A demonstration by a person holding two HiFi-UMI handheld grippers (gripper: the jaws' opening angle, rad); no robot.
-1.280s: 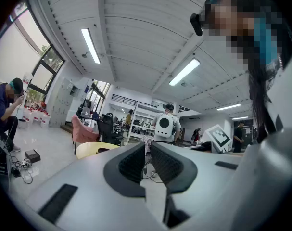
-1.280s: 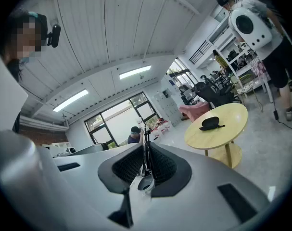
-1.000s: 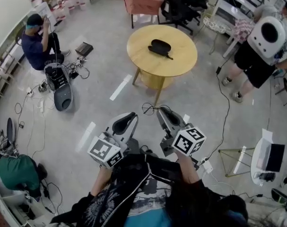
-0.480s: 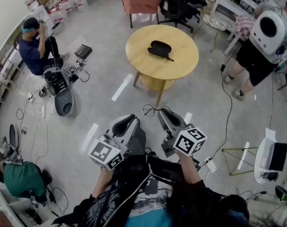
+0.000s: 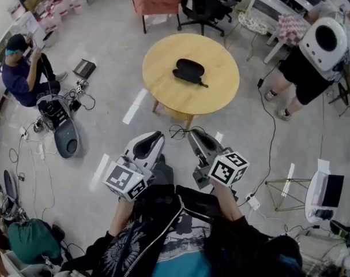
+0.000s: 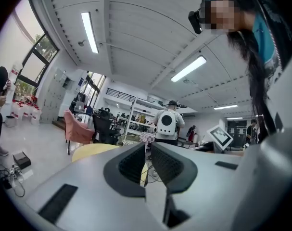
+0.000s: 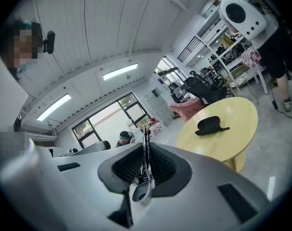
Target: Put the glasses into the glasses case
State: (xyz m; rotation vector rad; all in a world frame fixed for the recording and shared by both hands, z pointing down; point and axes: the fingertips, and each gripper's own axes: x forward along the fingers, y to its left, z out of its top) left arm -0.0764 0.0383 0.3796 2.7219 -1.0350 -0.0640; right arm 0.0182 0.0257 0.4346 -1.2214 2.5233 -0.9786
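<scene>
We are standing back from the round yellow counter (image 5: 221, 94), and the black glasses case (image 5: 190, 72) lies near its middle, well apart from both grippers and on the far side of a stretch of open floor. From the head view the case's long axis runs roughly left to right, slanted a little, with a thin tail sticking out at its right near end; it looks closed to us, though we cannot be sure from here. Our right gripper (image 5: 198, 135) has its jaws clamped narrow on the glasses (image 7: 142, 191), gripping the thin frame edge-on, with one lens hanging just below the pads. Our left gripper (image 6: 148, 150) has its jaws only slightly apart with nothing between them. Both grippers point towards the counter, and the case sits almost straight ahead of the right one, slightly to the right of the left one. We judge the right nearer in line, and the left free to deal with the case.
</scene>
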